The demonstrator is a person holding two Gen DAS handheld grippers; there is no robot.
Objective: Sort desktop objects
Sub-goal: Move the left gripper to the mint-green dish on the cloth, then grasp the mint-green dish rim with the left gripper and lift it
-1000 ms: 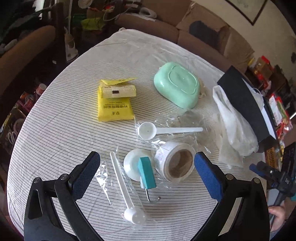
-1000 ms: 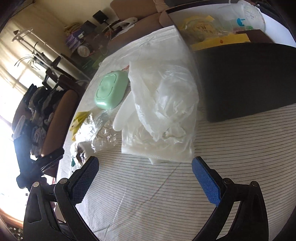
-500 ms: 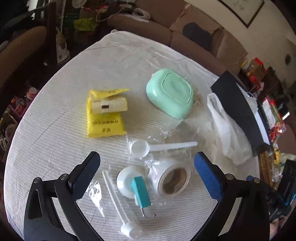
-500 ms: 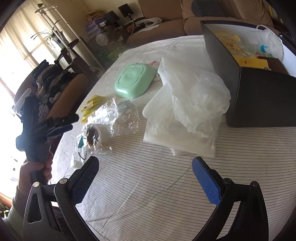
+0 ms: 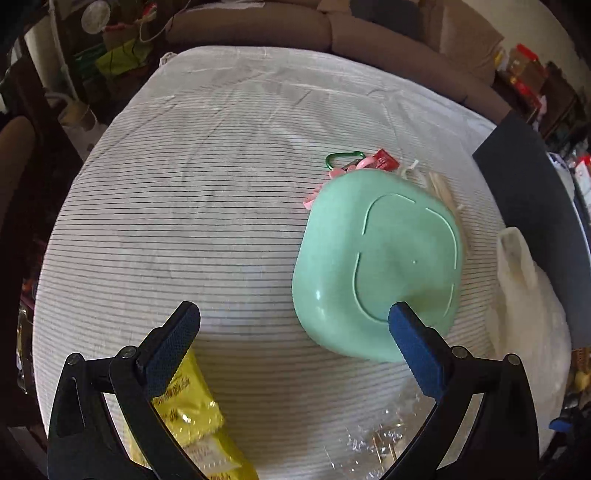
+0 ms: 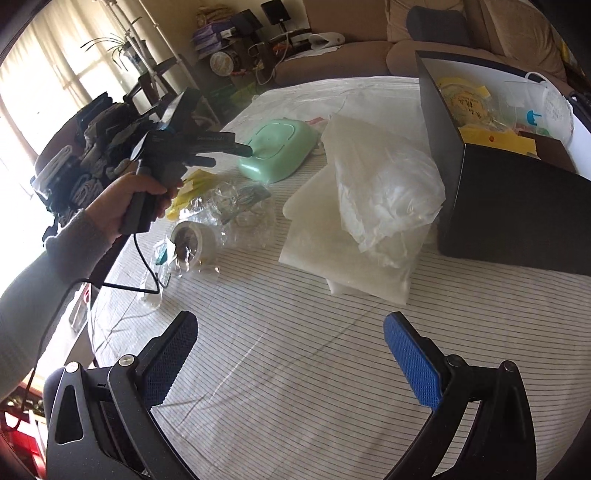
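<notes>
Both grippers, left (image 5: 293,345) and right (image 6: 290,345), have black frames, blue textured pads (image 6: 412,363), silver screws; grey sleeve (image 6: 40,273).

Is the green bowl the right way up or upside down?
Upside down. The green bowl shows its flat bottom with a raised ring facing up, and its rim rests on the table.

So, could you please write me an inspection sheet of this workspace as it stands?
Surface: round table under a striped white cloth.
Job's things: mint-green dish upside down; yellow packets; tape roll; black box open, partly filled.
Clutter: plastic bags; green carabiner, red packet behind the dish.
Grippers: left gripper open, near the dish; right gripper open over bare cloth.
Cables: black cable hanging from the left handle.
Surroundings: sofa, crowded shelves, bright window.
</notes>
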